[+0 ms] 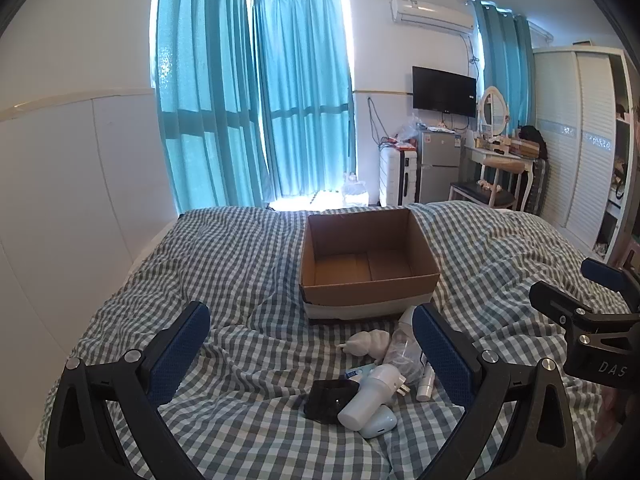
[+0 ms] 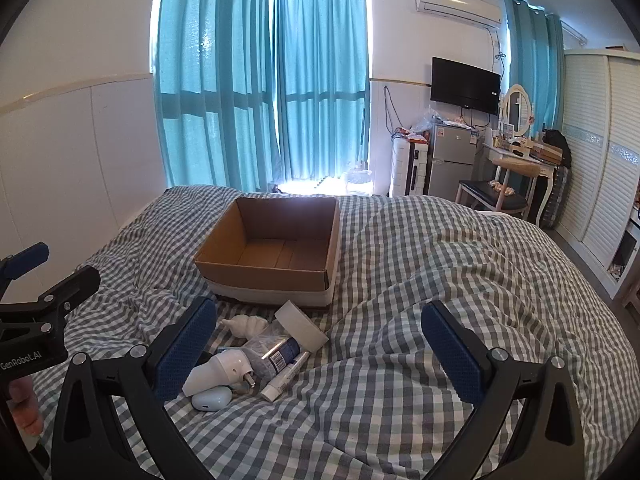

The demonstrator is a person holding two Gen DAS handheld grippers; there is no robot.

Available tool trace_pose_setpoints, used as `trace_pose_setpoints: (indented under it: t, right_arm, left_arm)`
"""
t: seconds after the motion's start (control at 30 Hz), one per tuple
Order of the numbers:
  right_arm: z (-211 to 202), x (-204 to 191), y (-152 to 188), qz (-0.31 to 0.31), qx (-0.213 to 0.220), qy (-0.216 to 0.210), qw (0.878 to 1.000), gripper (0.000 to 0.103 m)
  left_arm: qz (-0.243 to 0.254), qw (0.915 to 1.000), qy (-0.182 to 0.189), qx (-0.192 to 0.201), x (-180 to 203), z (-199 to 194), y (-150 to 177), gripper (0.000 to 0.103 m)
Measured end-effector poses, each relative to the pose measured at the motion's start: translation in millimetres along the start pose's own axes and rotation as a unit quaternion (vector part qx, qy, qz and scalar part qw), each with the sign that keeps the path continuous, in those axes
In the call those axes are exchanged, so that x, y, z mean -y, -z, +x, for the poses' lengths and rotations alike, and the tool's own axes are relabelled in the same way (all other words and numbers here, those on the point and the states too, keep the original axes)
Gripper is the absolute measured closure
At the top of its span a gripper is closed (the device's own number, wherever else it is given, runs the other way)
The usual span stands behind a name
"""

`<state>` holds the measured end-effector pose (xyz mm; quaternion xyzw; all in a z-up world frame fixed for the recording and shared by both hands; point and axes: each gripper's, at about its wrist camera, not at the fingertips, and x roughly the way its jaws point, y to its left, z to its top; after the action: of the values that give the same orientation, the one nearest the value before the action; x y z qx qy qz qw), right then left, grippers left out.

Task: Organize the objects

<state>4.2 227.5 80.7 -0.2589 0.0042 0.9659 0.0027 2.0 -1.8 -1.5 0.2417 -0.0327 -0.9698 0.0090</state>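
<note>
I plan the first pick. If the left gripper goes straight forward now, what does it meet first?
Probably the white plug-in device in the pile, between the open left gripper fingers; the cardboard box lies beyond. Depth is uncertain.

Our left gripper (image 1: 312,354) was a black plastic frame with two curved arms that ended in fingers (image 1: 182,346) faced with dark blue dimpled pads. Round silver screws sat at each arm joint, and teardrop-shaped cut-outs opened the lower arms. Our right gripper (image 2: 322,354) had the same build: black arms, blue textured pads (image 2: 450,352), silver screw heads. Seen from the left wrist, the right gripper's black body bore pale letters, "DAS". Seen from the right wrist, the left gripper's body read "GenRobot.AI", and bare fingertips of our left hand (image 2: 26,404) showed below it.
</note>
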Motion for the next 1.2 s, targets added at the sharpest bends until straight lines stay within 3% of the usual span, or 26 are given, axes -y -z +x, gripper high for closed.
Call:
trace_pose_setpoints:
  t: [1.2]
  right_arm:
    - [7.3,-5.3,3.7,-0.004,-0.012,-0.002,1.0,0.0]
  left_arm:
    - [0.005,0.9999,0.001,-0.012,0.6,5.6,5.6,0.0]
